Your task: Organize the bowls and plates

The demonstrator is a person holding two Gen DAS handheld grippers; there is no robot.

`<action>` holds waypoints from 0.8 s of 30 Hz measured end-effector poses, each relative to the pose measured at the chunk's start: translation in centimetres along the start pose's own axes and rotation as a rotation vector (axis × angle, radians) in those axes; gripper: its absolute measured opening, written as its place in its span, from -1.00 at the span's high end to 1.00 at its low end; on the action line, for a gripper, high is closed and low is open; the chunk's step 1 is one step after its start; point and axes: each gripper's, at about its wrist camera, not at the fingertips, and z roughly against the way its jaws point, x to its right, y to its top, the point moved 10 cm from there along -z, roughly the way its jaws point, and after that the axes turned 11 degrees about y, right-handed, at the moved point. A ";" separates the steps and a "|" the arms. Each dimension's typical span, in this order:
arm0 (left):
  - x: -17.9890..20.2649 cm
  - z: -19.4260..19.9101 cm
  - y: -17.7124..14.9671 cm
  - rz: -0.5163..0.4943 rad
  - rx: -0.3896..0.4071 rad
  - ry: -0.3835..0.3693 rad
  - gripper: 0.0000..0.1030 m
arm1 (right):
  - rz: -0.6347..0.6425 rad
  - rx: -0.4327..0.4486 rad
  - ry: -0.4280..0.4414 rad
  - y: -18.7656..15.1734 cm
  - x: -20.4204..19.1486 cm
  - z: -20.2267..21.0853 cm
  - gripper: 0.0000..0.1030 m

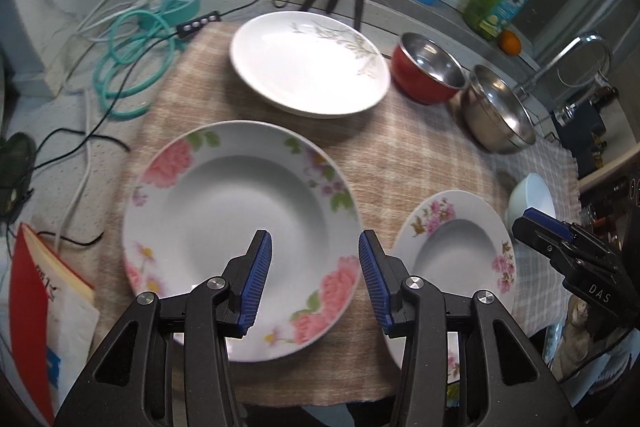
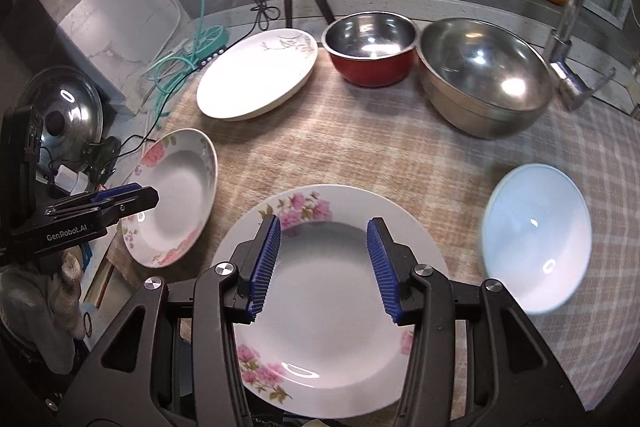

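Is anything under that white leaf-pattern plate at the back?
A second rim shows beneath the leaf-pattern plate, so it seems to rest on another plate. That lower plate's face is covered. The checked cloth lies below both.

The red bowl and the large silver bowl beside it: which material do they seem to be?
Red bowl with shiny silver inside: apparently steel, glossy red-coated outside; the interior mirrors the lamp. Large silver bowl: apparently polished stainless steel, with bright reflections inside and out.

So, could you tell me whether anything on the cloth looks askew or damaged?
Nothing looks broken or spilled. The steel bowl sits tilted, leaning toward the red bowl, though whether they touch is unclear. The white plate appears to rest on another plate beneath it.
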 end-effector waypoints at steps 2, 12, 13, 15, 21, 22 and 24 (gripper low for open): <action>-1.3 0.0 -0.2 0.030 -0.003 0.011 0.15 | 0.016 -0.013 0.010 0.2 -0.8 -0.7 0.09; -7.9 -0.3 -1.8 0.147 -0.011 0.120 0.15 | 0.093 -0.089 0.063 1.4 -4.7 -5.5 0.09; -8.4 -0.5 -1.9 0.160 -0.015 0.125 0.15 | 0.100 -0.095 0.066 1.6 -5.0 -5.9 0.09; -9.3 -0.9 -2.3 0.183 -0.026 0.134 0.15 | 0.113 -0.108 0.069 1.8 -5.5 -6.8 0.09; -10.3 -1.7 -2.6 0.206 -0.042 0.129 0.15 | 0.117 -0.160 0.091 2.2 -6.4 -9.4 0.09; -10.4 -1.8 -2.6 0.205 -0.042 0.129 0.15 | 0.119 -0.168 0.096 2.2 -6.5 -9.8 0.09; -10.6 -2.0 -2.7 0.211 -0.048 0.129 0.15 | 0.119 -0.183 0.101 2.2 -6.7 -10.7 0.09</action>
